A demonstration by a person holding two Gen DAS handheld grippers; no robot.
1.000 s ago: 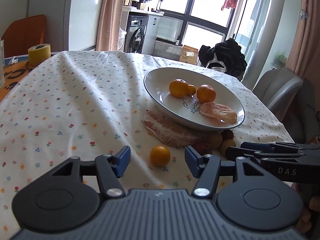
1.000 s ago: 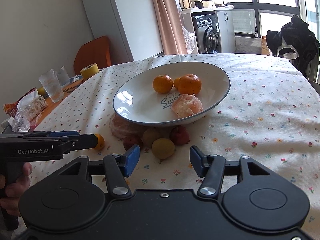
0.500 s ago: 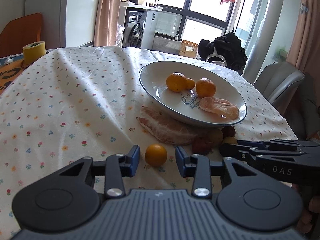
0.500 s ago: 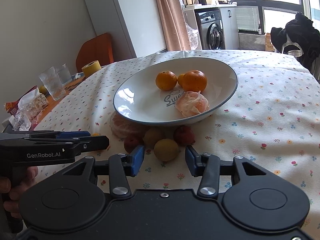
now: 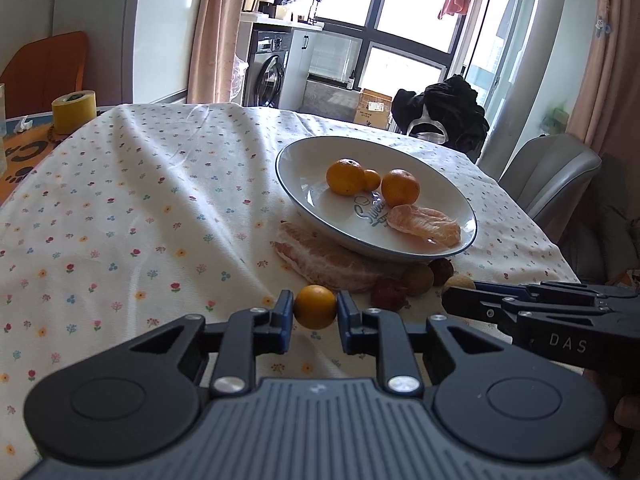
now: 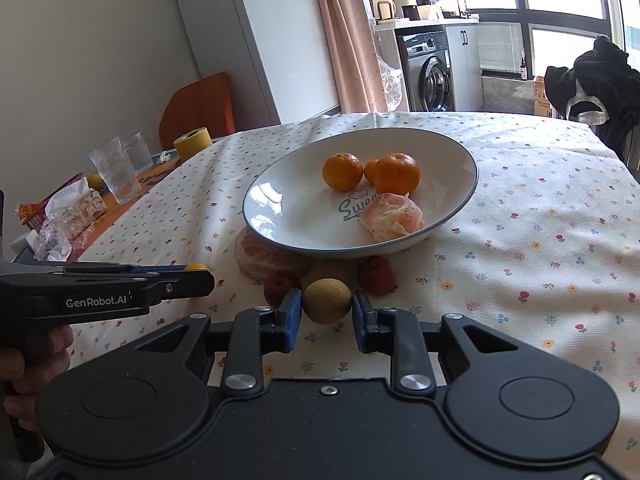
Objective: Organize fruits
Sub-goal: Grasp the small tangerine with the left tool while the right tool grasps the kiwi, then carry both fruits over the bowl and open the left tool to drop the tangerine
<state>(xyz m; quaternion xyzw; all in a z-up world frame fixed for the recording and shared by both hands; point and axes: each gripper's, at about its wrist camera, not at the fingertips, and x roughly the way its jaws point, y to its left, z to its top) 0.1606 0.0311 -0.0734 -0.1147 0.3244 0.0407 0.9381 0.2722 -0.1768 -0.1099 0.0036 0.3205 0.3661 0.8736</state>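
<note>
The left gripper (image 5: 315, 314) is clamped on a small orange (image 5: 315, 306); a tan round fruit (image 6: 327, 300) is pinched by the right gripper (image 6: 326, 314) beside the plate (image 6: 460, 200).

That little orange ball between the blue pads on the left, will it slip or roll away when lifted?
The small orange fruit is round and smooth, so it would probably roll if released on the tablecloth. The left gripper has a pad on each side, so it will likely hold. It looks small, probably light.
</note>
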